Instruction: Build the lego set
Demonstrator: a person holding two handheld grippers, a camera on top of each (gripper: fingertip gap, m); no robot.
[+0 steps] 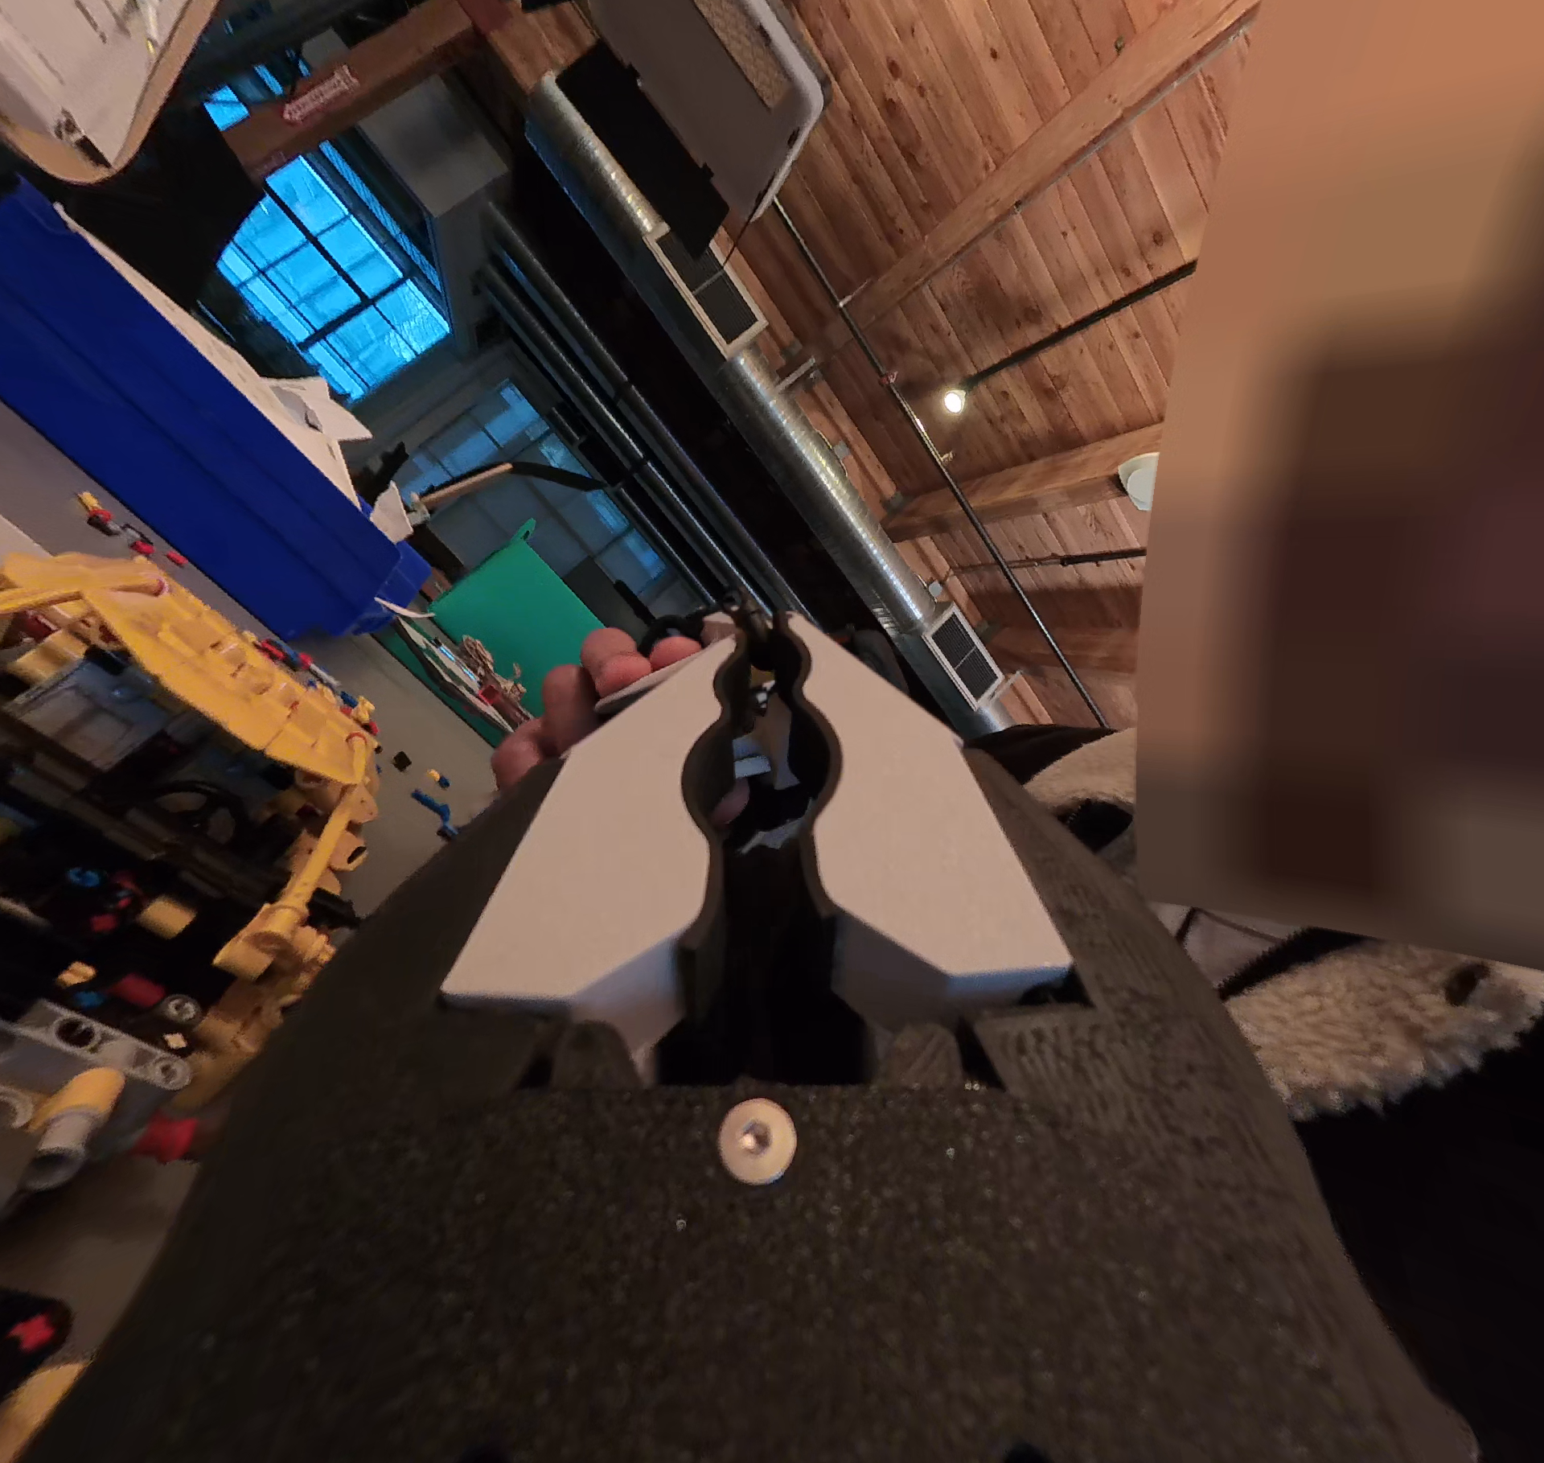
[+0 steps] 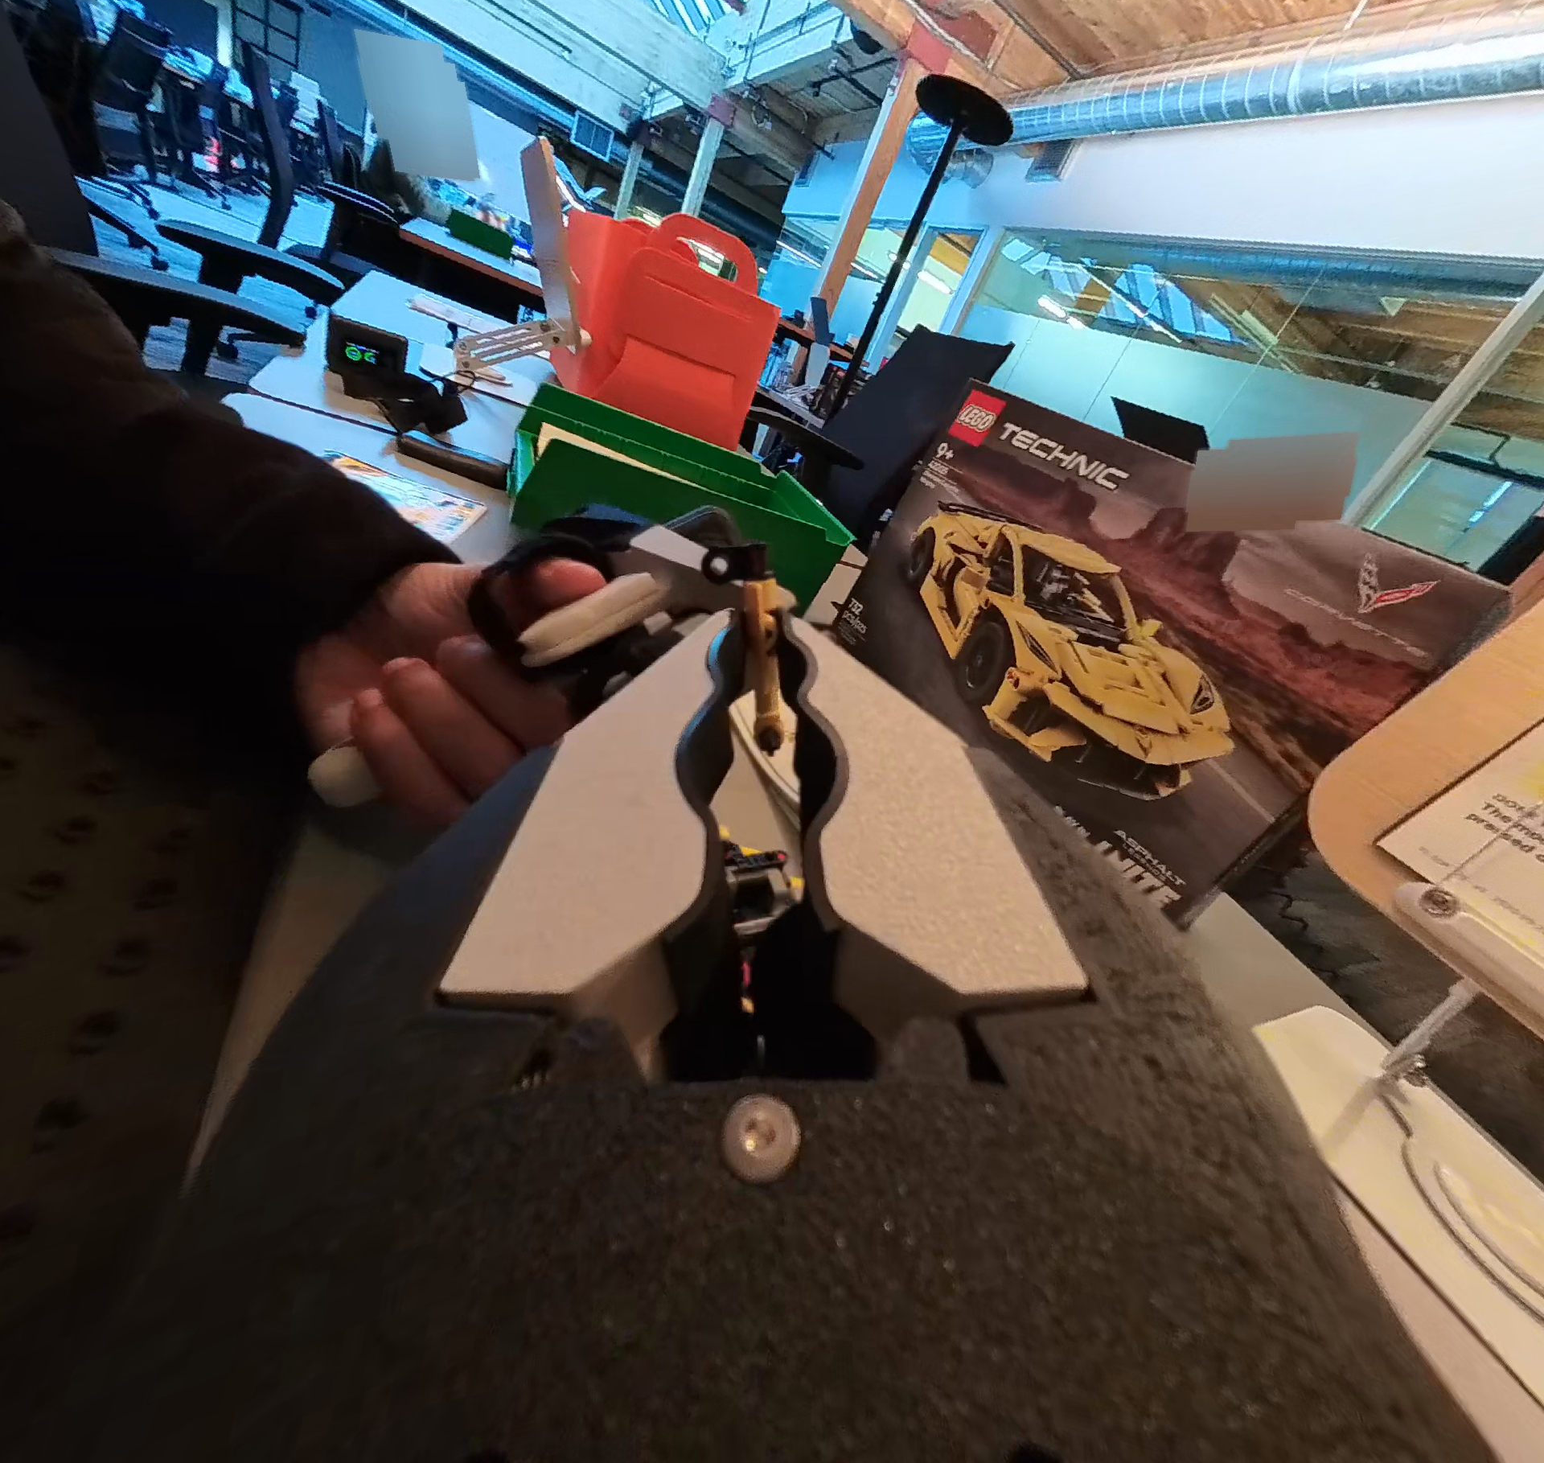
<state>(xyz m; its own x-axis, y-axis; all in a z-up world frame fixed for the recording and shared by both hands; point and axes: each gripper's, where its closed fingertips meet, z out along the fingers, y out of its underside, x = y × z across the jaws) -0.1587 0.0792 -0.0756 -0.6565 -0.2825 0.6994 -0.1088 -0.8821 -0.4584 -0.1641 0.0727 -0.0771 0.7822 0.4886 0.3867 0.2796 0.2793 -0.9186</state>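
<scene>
Setting: wooden ceiling planks, a silver duct (image 1: pixel 802 453) and an open office are seen behind a pale tabletop (image 1: pixel 50 453).
Blue bins (image 1: pixel 167 420): seen at the far left of the left wrist view, behind the model.
Yellow lego car (image 1: pixel 167 754): partly built, set on the table at the left edge of the left wrist view, with small loose pieces (image 1: pixel 430 788) scattered beside it.
Left gripper (image 1: pixel 759 644): pointed upward, its jaws nearly closed; a small dark part (image 1: pixel 756 654) is pinched at the tips.
Person's hand (image 2: pixel 426 671): wrapped around the left gripper's handle, left of centre in the right wrist view.
Right gripper (image 2: pixel 764 654): jaws drawn close around a yellow lego rod (image 2: pixel 762 654), which is held upright at the tips and is met by the left gripper's tip.
Green bin (image 2: pixel 668 487): placed behind the grippers, with an orange bag (image 2: pixel 668 328) behind it.
Lego box (image 2: pixel 1128 629): stood on the table to the right.
</scene>
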